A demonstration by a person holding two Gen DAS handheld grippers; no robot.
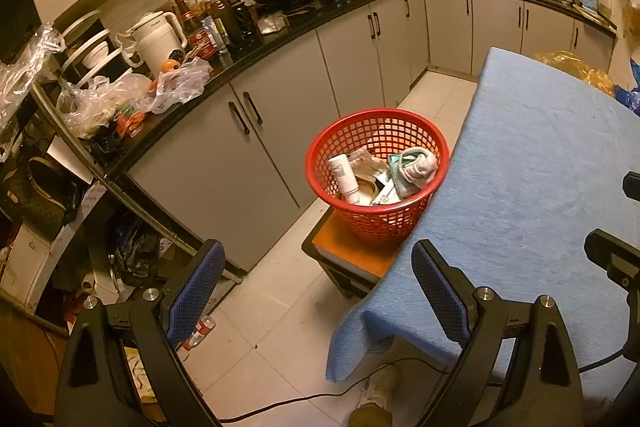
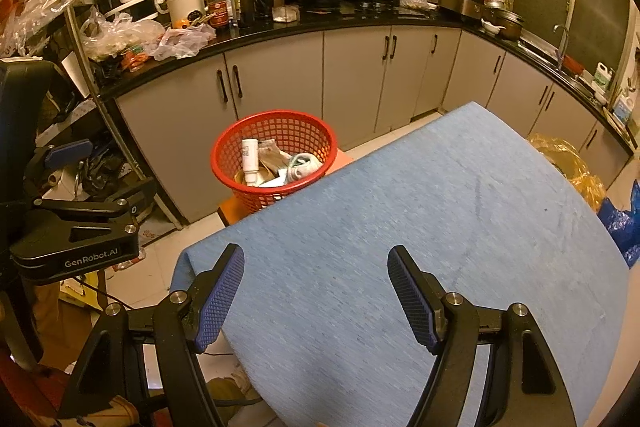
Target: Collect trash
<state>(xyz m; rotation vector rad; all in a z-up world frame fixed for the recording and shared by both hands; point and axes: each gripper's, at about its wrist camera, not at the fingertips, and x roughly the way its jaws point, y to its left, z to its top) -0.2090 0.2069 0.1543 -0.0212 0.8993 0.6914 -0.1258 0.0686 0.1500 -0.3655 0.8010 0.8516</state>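
Sitting ahead of both grippers, red bin (image 1: 378,174) with trash, table (image 1: 540,187) edge hiding its near side; left gripper (image 1: 320,291) and right gripper (image 2: 316,291) gaping wide, holding nothing

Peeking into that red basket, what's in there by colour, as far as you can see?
In the red basket, as far as the jumble shows:
White: 1, a bottle
Pale green and white: 1, a bundled cloth
Tan or off-white: 1, a crumpled wrapper
Total: 3 told apart; scraps beneath cannot be counted.
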